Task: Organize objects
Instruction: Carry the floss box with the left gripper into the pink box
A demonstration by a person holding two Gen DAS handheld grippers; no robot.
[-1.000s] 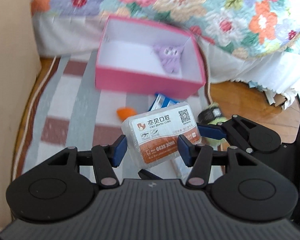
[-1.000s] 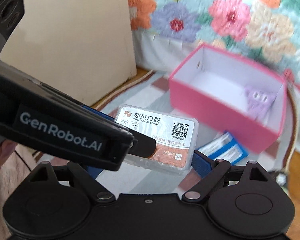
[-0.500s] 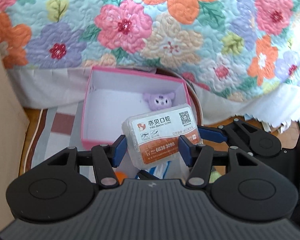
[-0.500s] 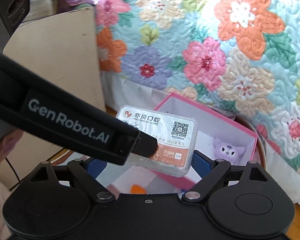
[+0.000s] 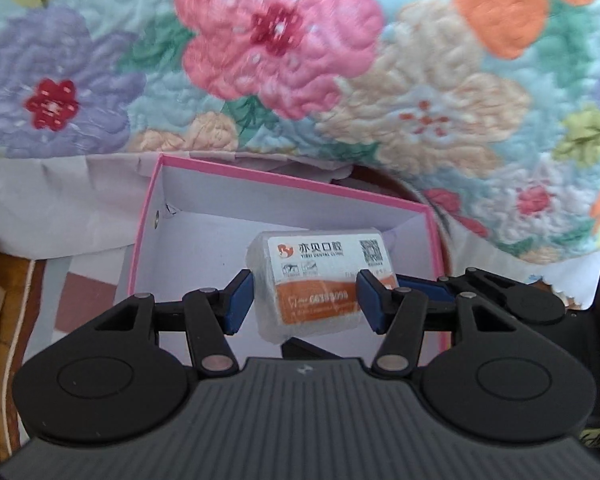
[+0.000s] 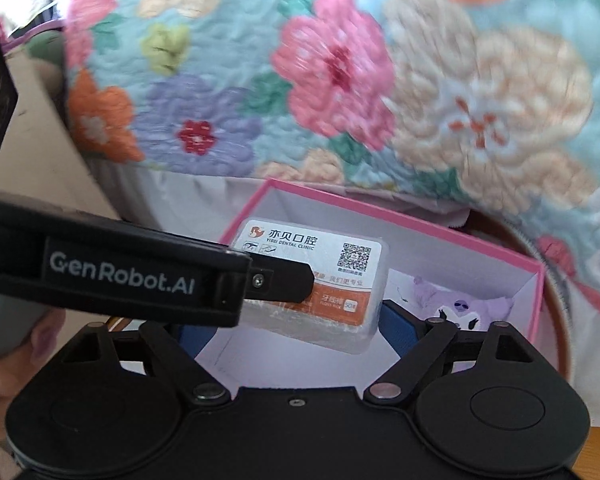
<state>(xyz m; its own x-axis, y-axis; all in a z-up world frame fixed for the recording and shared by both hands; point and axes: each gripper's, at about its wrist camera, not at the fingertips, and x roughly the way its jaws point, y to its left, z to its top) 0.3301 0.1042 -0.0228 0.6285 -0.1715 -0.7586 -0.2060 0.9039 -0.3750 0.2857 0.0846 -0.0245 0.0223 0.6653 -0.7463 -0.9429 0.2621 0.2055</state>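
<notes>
Left claw [image 5: 305, 295]: blue pads pressed on both sides of the clear floss box [image 5: 320, 280], holding it in the air.
Right claw [image 6: 296, 322]: its pads flank the same floss box [image 6: 320, 280]; whether they press it I cannot tell.
Floss box: white-and-orange label up, above the open pink box [image 5: 236, 176].
Pink box: white inside, a purple plush toy [image 6: 466, 310] at its 3 o'clock corner.
Surface: striped rug [image 5: 80, 288] on the floor under the pink box.
Room: flowered quilt [image 5: 284, 48] hangs at 12 o'clock; beige board [image 6: 40, 152] at 9 o'clock.
</notes>
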